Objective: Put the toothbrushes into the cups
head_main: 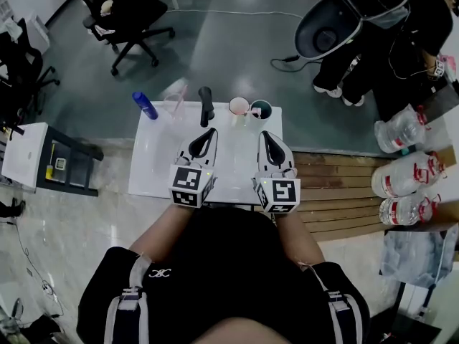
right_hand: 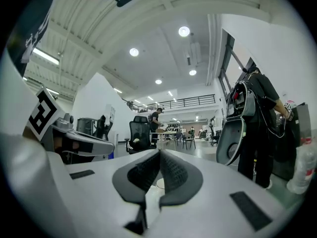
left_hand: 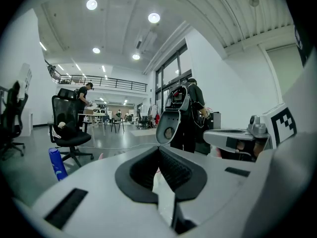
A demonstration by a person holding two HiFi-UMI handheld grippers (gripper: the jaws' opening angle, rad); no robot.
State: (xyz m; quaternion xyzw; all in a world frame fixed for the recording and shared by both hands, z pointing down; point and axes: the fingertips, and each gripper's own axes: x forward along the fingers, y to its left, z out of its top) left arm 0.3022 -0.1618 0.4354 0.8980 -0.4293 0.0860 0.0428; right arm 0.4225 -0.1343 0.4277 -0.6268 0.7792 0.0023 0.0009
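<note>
At the far edge of the white table: cups lined up, both grippers idle

The only clear candidate for a toothbrush is the dark stick-shaped handle standing at the table's far edge. A pinkish sliver seems to lean in the clear cup to its left, too faint to name. I judge such a brush light, stiff and smooth-sided, prone to swivel or slip in a pinch. It is best gripped across mid-handle, away from the bristles. To the handle's right on that far edge stand a pink-rimmed cup and, touching it, a dark teal cup. A blue bottle lies at the table's far left corner. The left gripper and right gripper hover over the table's middle, each with jaws pressed together on nothing
</note>
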